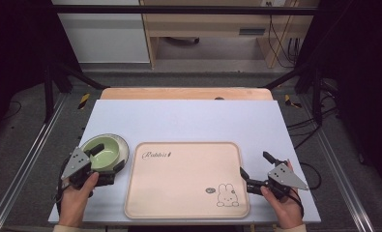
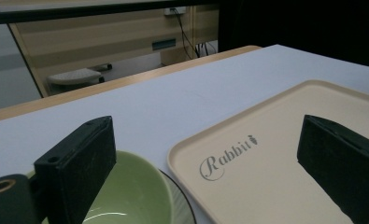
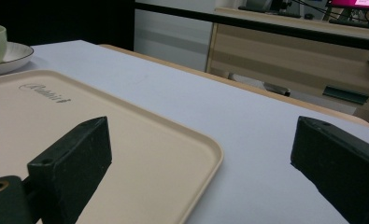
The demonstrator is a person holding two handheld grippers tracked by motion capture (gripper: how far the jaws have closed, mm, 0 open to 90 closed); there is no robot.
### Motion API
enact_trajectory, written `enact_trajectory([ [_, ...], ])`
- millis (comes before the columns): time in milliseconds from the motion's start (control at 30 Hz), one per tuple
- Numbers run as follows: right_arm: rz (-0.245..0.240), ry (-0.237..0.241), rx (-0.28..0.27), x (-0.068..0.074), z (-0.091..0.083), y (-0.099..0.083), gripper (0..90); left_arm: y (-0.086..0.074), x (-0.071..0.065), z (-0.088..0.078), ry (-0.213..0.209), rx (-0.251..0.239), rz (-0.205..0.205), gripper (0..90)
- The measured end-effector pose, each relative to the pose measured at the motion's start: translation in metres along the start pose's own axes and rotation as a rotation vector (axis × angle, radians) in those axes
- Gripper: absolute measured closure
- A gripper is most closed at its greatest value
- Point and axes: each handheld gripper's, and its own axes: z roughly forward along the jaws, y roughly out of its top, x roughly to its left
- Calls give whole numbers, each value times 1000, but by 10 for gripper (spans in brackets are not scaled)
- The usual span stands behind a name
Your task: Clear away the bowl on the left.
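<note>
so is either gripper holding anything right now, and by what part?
Nothing is held. The left gripper is open, its jaws straddling the near rim of the green ceramic bowl without closing. The right gripper is open beside the beige plastic tray.

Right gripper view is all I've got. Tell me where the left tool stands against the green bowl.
Observer: The left tool is open at the green bowl, with one jaw above its hollow and the other out towards the tray.
Operator: Say whether it touches the bowl.
Observer: In the left gripper view that jaw hangs over the bowl's rim. I cannot tell whether they are in contact.
Operator: Describe the tray's near end.
Observer: A rabbit drawing sits in its near right corner, close to the open right tool.
</note>
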Motion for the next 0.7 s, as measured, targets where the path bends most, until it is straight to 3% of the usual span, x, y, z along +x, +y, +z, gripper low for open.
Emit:
enact_trajectory([
  [67, 4, 0, 0, 0, -1, 1, 53, 7, 7, 0, 16, 51, 2, 47],
  [167, 0, -2, -7, -1, -2, 1, 53, 15, 14, -2, 43, 74, 15, 50],
  [300, 3, -8, -9, -2, -3, 2, 53, 28, 29, -4, 59, 118, -3, 49],
  [400, 4, -9, -9, -2, -3, 2, 53, 36, 39, -6, 80, 146, 14, 49],
  [700, 2, -5, -7, -1, -3, 2, 53, 45, 63, -10, 162, 220, 16, 61],
])
